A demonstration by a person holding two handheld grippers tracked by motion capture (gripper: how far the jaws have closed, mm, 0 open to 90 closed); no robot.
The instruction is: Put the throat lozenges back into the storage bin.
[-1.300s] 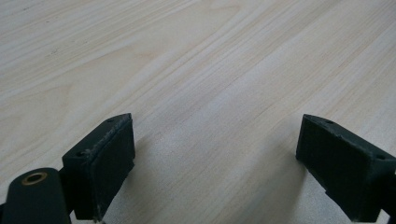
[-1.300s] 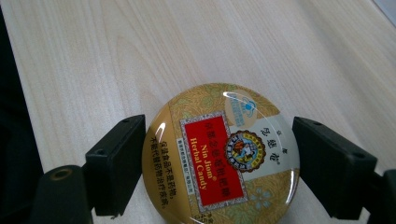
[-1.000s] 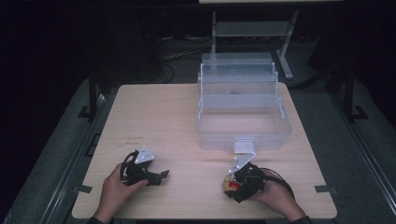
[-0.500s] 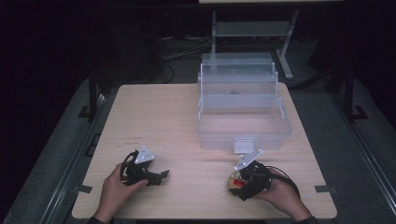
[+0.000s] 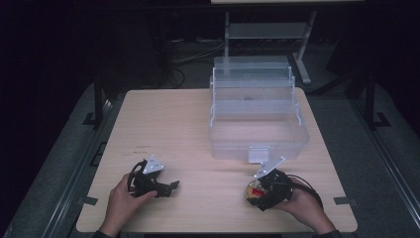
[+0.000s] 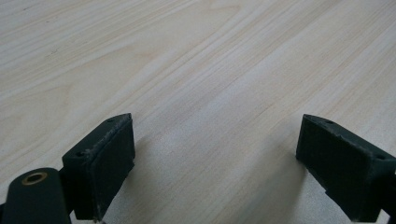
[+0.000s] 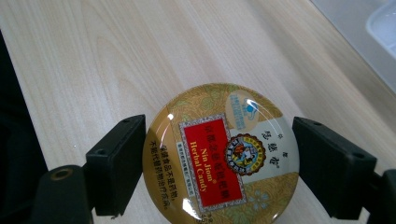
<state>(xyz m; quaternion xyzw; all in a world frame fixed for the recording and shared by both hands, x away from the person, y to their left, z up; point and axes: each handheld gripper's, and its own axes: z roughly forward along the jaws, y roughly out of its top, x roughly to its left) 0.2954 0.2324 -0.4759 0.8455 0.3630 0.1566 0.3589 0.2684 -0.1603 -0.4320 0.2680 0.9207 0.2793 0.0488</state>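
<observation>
- Gold and red mark the round candy tin (image 7: 219,156), lying flat on the pale wooden table (image 5: 198,124) near its front edge, on the person's right side.
- The right gripper (image 7: 219,163) straddles the tin, one black jaw on each side. The left jaw looks to be touching the rim, while a thin gap shows at the right jaw, so I cannot tell whether the tin is clamped yet.
- In the high view the right gripper (image 5: 265,191) sits low over the tin (image 5: 253,191), and the right hand (image 5: 304,208) holds it from behind. That angle suits a sideways pinch across the widest part of the lid.
- The clear plastic box (image 5: 257,124) stands open just beyond, with stepped trays raised at the back. Its open well faces the tin, so it is probably the destination.
- The left gripper (image 6: 215,158) rests on bare wood with its jaws spread wide and nothing between them.
- Seen from above, the left gripper (image 5: 153,181) sits well apart from the tin, held in the left hand (image 5: 124,198). It seems parked there to keep out of the way.
</observation>
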